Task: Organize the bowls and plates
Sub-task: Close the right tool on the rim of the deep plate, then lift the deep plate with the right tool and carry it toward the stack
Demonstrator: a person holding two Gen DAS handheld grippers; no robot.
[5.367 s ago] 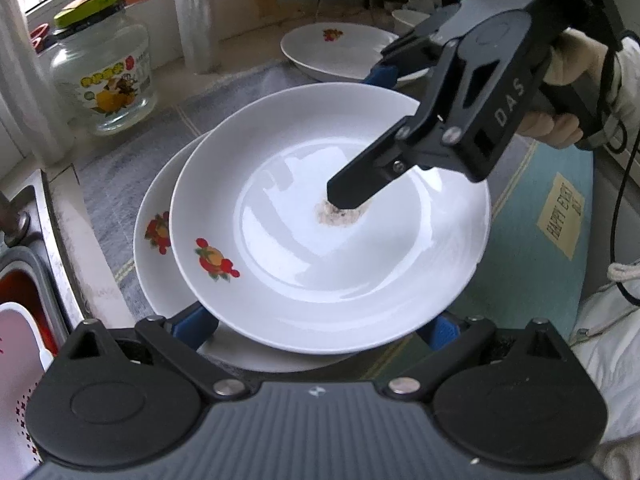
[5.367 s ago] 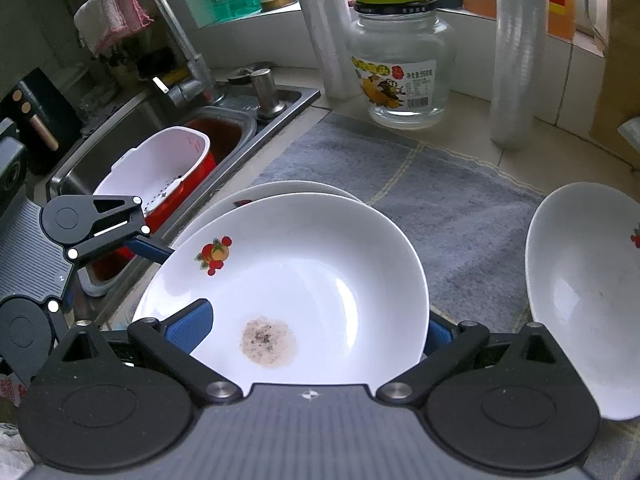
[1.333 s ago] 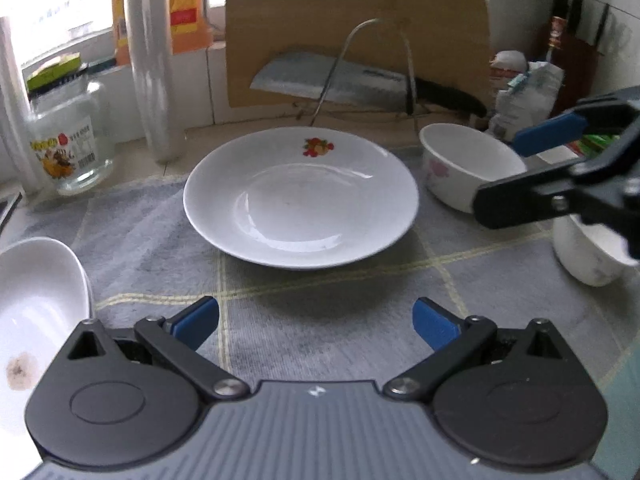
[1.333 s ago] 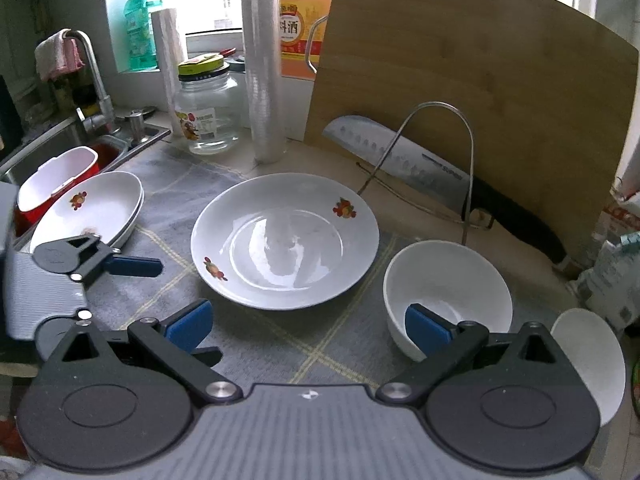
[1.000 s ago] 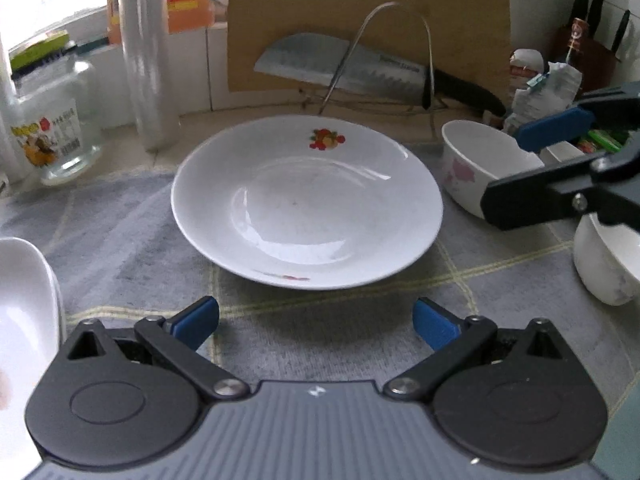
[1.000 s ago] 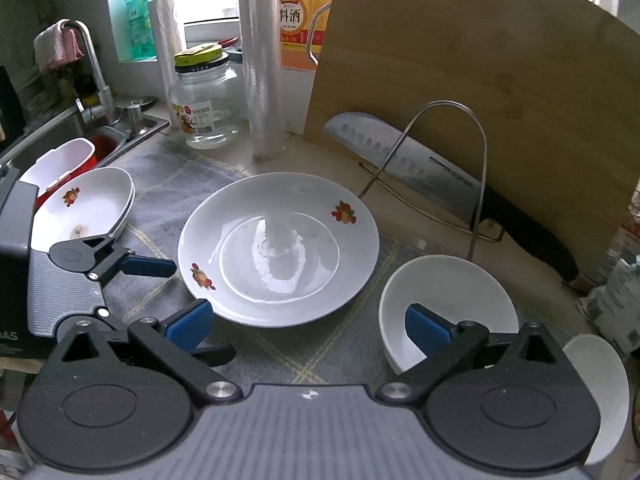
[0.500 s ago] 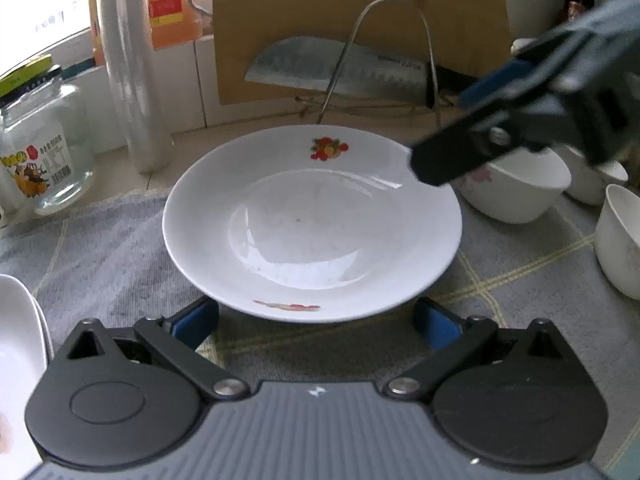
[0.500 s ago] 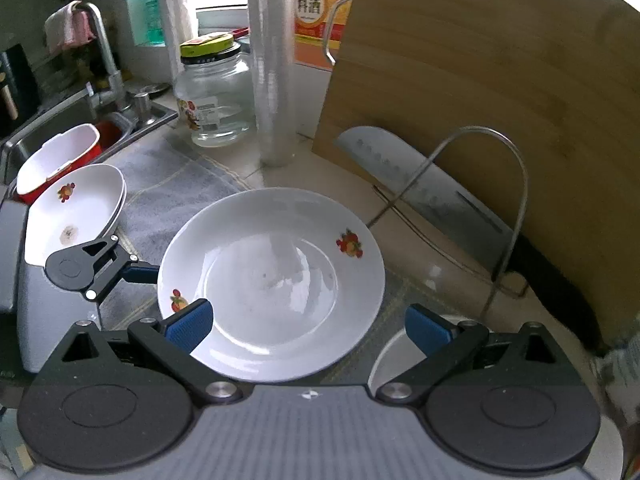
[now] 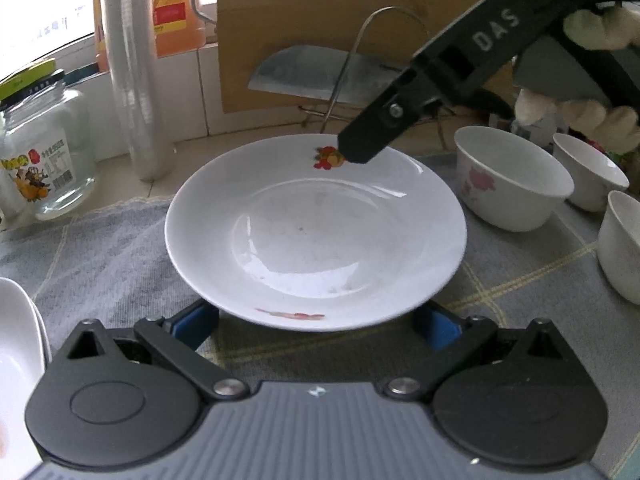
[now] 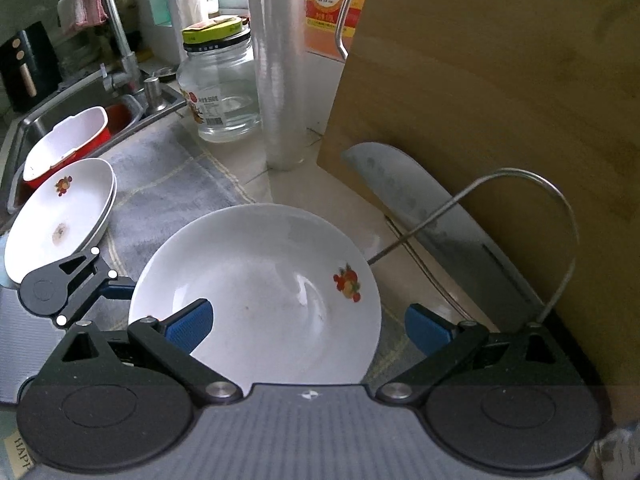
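The round white plate with red fruit motifs [image 9: 316, 232] sits face-up on the grey towel [image 9: 100, 252] mid-worktop; being round, it has no long axis. The left gripper [image 9: 316, 320] spreads wide at its near rim, blue pads [image 9: 196, 320] either side, contact unclear. The right gripper [image 10: 308, 322] is also wide, one pad over the plate, one beyond its far rim

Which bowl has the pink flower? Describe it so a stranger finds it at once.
Start at the tall wooden cutting board leaning at the back, then drop to the grey checked cloth in front of it. Right of the wide white fruit-print plate sits the white ceramic bowl with a pink flower; the plain white bowls beyond it show no print.
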